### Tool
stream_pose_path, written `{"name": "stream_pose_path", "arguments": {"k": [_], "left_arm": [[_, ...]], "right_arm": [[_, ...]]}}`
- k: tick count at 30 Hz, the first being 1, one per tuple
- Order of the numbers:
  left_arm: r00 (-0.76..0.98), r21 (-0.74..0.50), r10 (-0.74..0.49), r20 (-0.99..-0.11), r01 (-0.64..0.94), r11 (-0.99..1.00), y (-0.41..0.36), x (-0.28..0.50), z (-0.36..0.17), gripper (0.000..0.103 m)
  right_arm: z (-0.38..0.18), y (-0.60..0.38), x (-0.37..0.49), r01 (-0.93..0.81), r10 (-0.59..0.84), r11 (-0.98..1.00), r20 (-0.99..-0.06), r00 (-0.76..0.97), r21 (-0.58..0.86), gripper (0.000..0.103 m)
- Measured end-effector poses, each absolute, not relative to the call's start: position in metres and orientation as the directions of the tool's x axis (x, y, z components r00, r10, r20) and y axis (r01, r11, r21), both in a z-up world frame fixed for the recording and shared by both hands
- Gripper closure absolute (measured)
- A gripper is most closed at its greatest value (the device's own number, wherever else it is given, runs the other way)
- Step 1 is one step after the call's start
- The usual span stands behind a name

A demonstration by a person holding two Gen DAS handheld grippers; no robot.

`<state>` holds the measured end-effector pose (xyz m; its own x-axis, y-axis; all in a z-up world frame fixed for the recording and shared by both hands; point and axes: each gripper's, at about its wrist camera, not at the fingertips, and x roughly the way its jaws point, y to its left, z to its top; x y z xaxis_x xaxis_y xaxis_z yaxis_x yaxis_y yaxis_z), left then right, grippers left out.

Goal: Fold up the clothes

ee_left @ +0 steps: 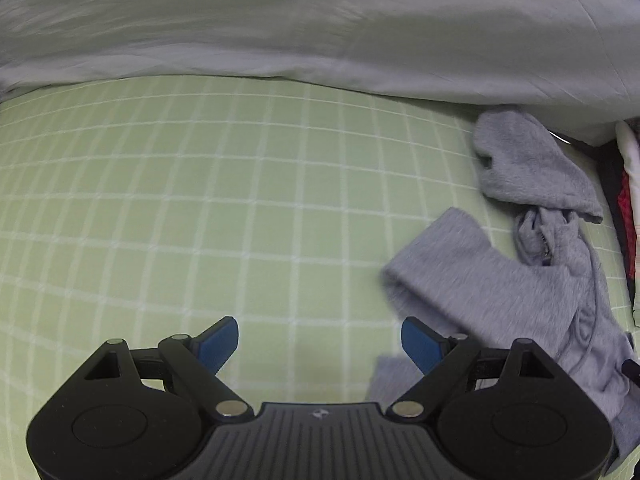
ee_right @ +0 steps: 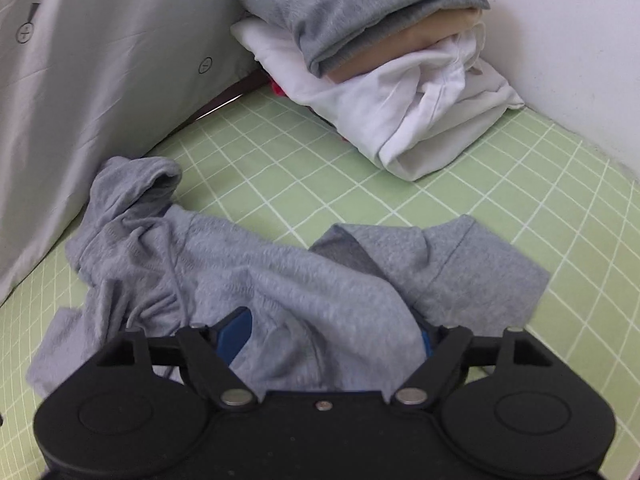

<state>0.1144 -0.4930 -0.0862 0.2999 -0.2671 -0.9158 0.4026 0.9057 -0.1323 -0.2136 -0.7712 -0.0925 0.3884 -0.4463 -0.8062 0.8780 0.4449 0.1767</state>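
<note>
A grey hoodie (ee_right: 248, 272) lies crumpled on the green checked bedsheet (ee_right: 520, 168), its hood (ee_right: 132, 184) bunched at the far left and a sleeve (ee_right: 480, 272) spread to the right. My right gripper (ee_right: 334, 332) is right over it with its jaws wide. A fold of the grey fabric rises between the blue pads and covers most of the right one, but the pads do not squeeze it. In the left wrist view the hoodie (ee_left: 500, 276) sits to the right. My left gripper (ee_left: 320, 334) hovers open above bare sheet (ee_left: 160, 200), its right finger next to the sleeve end.
A stack of folded clothes (ee_right: 380, 60), grey on beige on white, stands in the far corner against a white wall (ee_right: 560, 40). A white duvet (ee_left: 280, 32) with a carrot print runs along the far side of the bed. Dark and red garments (ee_left: 624, 208) show at the right edge.
</note>
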Motion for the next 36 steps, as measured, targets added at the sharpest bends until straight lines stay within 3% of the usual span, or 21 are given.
{"name": "stream_pose_path", "arguments": {"k": [4,7,11,14,16,19,21,22,26,30,36], "left_arm": [[0.264,-0.161,-0.303,-0.916,0.449,0.879,-0.527,0.127,-0.102,0.017],[0.236,-0.189,-0.333,-0.913,0.479,0.858,-0.541,0.126,-0.109,0.032],[0.210,-0.201,-0.339,-0.917,0.491,0.848,-0.544,0.121,-0.119,0.082],[0.216,-0.248,-0.377,-0.901,0.458,0.854,-0.532,0.123,-0.118,0.099],[0.263,-0.225,-0.364,-0.893,0.439,0.870,-0.522,0.124,-0.114,0.099],[0.393,-0.094,-0.261,-0.882,0.395,0.914,-0.493,0.134,-0.104,0.100],[0.441,-0.054,-0.205,-0.874,0.330,0.942,-0.458,0.149,-0.100,0.100],[0.449,-0.056,-0.187,-0.874,0.289,0.956,-0.437,0.158,-0.099,0.100],[0.448,-0.123,-0.159,-0.880,0.109,0.986,-0.347,0.188,-0.096,0.100],[0.498,-0.066,-0.054,-0.866,-0.006,0.998,-0.280,0.197,-0.091,0.100],[0.546,-0.035,0.104,-0.831,-0.237,0.971,-0.174,0.214,-0.081,0.100]], "right_arm": [[-0.103,-0.782,-0.210,0.889,-0.428,0.424,-0.826,0.367,0.175,0.023],[-0.107,-0.784,-0.213,0.896,-0.421,0.403,-0.831,0.364,0.188,0.023],[-0.109,-0.781,-0.215,0.894,-0.411,0.405,-0.835,0.367,0.193,0.024],[-0.109,-0.778,-0.212,0.881,-0.393,0.431,-0.838,0.378,0.195,0.031],[-0.111,-0.776,-0.208,0.865,-0.359,0.449,-0.841,0.403,0.223,0.037],[-0.113,-0.769,-0.195,0.830,-0.315,0.497,-0.838,0.444,0.253,0.053],[-0.112,-0.760,-0.178,0.802,-0.307,0.556,-0.842,0.443,0.218,0.067],[-0.111,-0.756,-0.168,0.785,-0.307,0.588,-0.844,0.439,0.194,0.080],[-0.108,-0.736,-0.123,0.703,-0.274,0.691,-0.839,0.470,0.168,0.085],[-0.101,-0.709,-0.066,0.584,-0.176,0.776,-0.807,0.564,0.239,0.087],[-0.070,-0.649,0.027,0.317,-0.047,0.922,-0.746,0.664,0.224,0.088]]}}
